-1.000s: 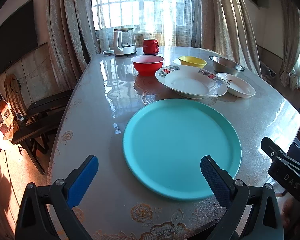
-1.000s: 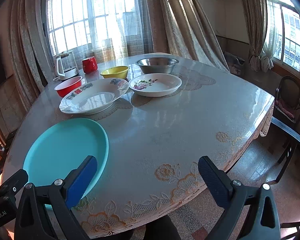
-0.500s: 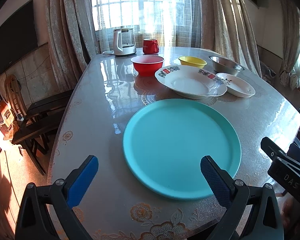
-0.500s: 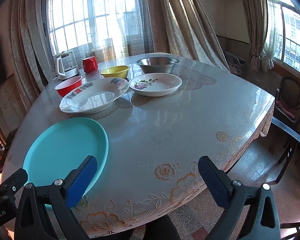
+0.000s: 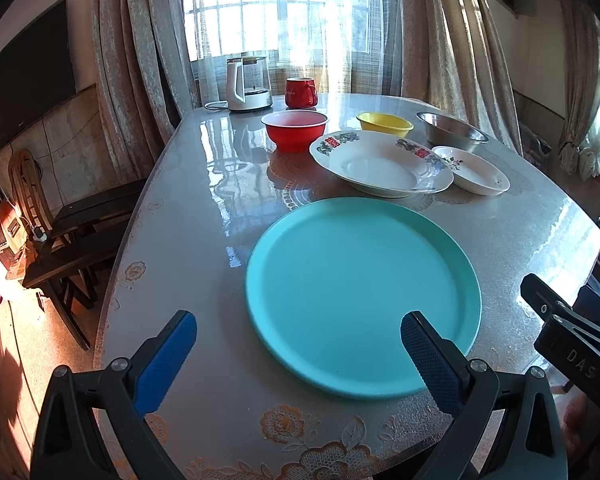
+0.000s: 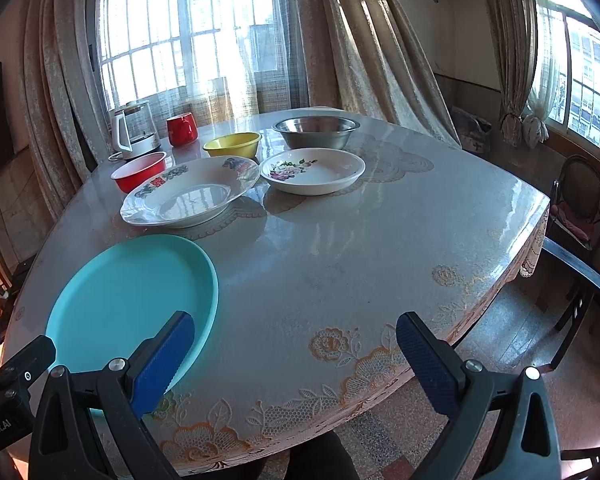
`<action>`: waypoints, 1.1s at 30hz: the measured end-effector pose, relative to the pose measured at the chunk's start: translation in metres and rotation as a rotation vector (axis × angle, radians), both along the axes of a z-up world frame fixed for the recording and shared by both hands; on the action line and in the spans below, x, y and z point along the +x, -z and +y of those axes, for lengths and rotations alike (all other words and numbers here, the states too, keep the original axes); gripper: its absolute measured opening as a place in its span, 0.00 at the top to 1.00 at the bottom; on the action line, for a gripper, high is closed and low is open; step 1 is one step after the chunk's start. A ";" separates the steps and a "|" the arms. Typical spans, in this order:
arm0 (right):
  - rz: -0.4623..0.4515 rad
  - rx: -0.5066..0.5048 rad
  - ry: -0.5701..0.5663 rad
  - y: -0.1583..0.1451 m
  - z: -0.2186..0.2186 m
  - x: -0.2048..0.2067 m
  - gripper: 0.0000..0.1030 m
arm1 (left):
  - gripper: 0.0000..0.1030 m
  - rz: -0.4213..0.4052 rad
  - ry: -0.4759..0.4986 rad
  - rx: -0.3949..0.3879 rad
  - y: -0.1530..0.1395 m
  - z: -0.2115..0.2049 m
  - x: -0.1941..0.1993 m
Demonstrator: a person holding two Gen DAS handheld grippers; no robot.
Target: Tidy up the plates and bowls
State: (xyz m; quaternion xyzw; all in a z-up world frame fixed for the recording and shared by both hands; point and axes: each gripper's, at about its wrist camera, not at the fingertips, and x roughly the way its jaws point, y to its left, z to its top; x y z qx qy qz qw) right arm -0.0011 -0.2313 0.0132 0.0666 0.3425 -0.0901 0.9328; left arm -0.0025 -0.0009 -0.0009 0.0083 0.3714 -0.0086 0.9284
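Hovering spread: left tool [image 5: 298, 354], right tool [image 6: 294, 344] | "DAS" lettering on right tool

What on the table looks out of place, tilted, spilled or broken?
Nothing stands out. The teal plate, the two floral plates and the bowls all sit upright and empty; no spill or crack shows.

Teal plate [image 5: 360, 280], red bowl [image 5: 294, 130], yellow bowl [image 5: 384, 124], floral-rimmed white plate [image 5: 380, 164], lace-patterned tablecloth [image 6: 340, 240].
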 end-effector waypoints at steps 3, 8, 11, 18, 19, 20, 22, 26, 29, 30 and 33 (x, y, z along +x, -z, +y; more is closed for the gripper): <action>0.001 0.001 0.003 0.000 -0.001 0.000 0.00 | 0.00 0.001 0.003 0.001 0.001 -0.001 -0.001; -0.004 0.005 0.001 0.000 -0.002 0.000 0.00 | 0.00 0.003 0.003 0.004 0.001 -0.002 -0.001; -0.006 0.003 0.006 0.001 -0.003 -0.001 0.00 | 0.00 0.004 0.003 0.004 0.002 -0.002 0.000; -0.015 0.007 0.014 0.000 -0.005 -0.001 0.00 | 0.00 0.005 0.004 0.004 0.002 -0.003 0.000; -0.020 0.007 0.013 0.000 -0.004 -0.001 0.00 | 0.00 0.005 0.004 0.005 0.002 -0.003 0.000; -0.023 0.006 0.009 0.000 -0.004 -0.001 0.00 | 0.00 0.006 0.004 0.004 0.002 -0.003 0.000; -0.032 0.005 -0.001 -0.001 -0.002 -0.001 0.00 | 0.00 0.006 0.007 0.002 0.002 -0.003 0.000; -0.065 -0.005 -0.030 -0.005 0.002 -0.005 0.00 | 0.00 0.011 0.003 0.000 0.003 -0.002 0.001; -0.066 -0.011 -0.043 -0.005 0.004 -0.004 0.00 | 0.00 0.013 0.001 -0.003 0.003 -0.002 0.002; -0.064 -0.010 -0.045 -0.004 0.004 -0.003 0.00 | 0.00 0.013 0.000 -0.003 0.003 -0.002 0.002; -0.059 0.001 -0.055 -0.003 0.004 -0.002 0.00 | 0.00 0.013 0.001 -0.002 0.003 -0.002 0.002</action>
